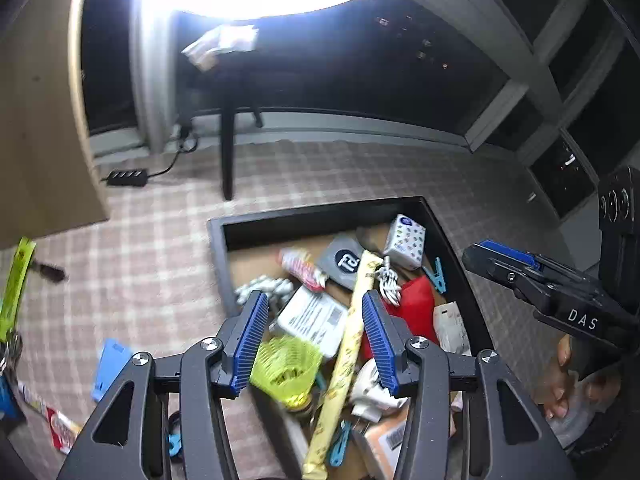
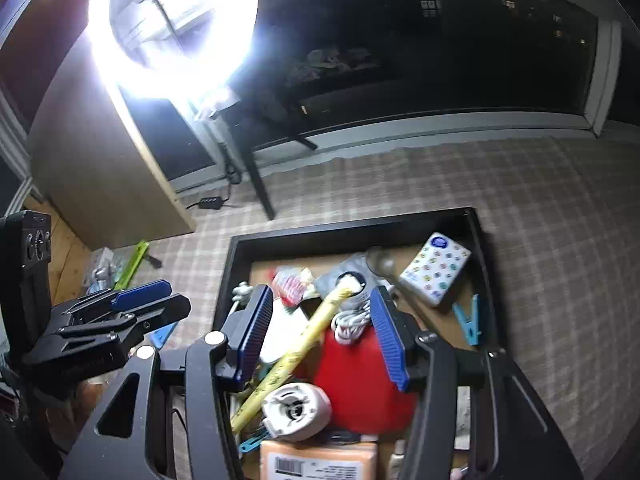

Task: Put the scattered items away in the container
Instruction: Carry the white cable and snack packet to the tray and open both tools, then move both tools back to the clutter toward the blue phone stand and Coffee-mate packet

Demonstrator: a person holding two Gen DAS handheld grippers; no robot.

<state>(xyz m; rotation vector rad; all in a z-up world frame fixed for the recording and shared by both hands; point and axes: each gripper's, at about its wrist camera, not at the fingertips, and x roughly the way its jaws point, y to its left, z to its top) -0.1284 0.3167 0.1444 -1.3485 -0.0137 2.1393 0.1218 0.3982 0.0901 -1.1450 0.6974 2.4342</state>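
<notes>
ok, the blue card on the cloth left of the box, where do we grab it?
Probably across its short width, near the middle, coming straight down from above. The blue card lies flat on the cloth, apart from the box, with both long edges clear, so the jaws can straddle them. It looks thin, so press into the cloth to catch the edges.

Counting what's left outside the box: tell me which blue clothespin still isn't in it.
The blue clothespin on the checked cloth, low beside the left gripper; the other two lie inside the black box.
</notes>
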